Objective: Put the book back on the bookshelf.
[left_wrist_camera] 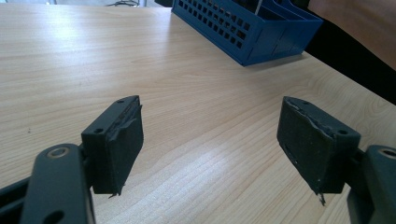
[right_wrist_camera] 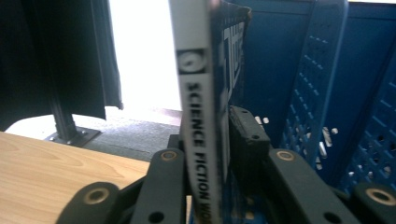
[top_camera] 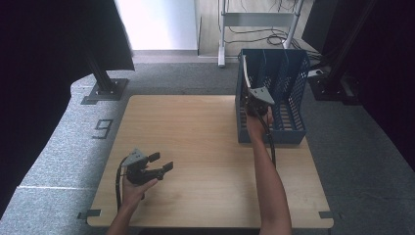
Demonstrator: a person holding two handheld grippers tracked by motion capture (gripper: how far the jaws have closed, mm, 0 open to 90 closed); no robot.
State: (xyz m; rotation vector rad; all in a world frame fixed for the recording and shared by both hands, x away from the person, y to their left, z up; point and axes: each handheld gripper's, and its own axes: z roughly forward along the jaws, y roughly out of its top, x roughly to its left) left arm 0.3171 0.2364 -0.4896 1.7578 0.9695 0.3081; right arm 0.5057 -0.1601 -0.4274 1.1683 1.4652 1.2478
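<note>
Currently: left gripper (top_camera: 157,165) hovering low over bare table (top_camera: 195,147) near the front-left, jaws wide apart, nothing between them; pads (left_wrist_camera: 122,140) frayed at the edges. Idle, well apart from the work.

Further right: right gripper (right_wrist_camera: 219,154) clamped on a thin book (right_wrist_camera: 198,116), upright, spine toward the camera, lettering reading "SCIENCE FICTION". Held at the left end of the blue perforated file rack (top_camera: 288,93), at the table's far right edge. Book sitting at or just inside the leftmost slot; cannot tell whether its bottom edge touches the rack floor.

Risks, as judged:
- Grip low on a tall thin book, so likely to pivot or sag sideways if moved fast.
- Top edge or cover could catch on a divider (right_wrist_camera: 317,70) if tilted, jamming or bending pages.
- Rack light and unbraced, close to the table edge; a push on the wall could slide it, with left hand too far off to steady it.
- Release before seating: book tips over the left wall.

Rack contents: other slots look empty; deeper interior hard to confirm.
</note>
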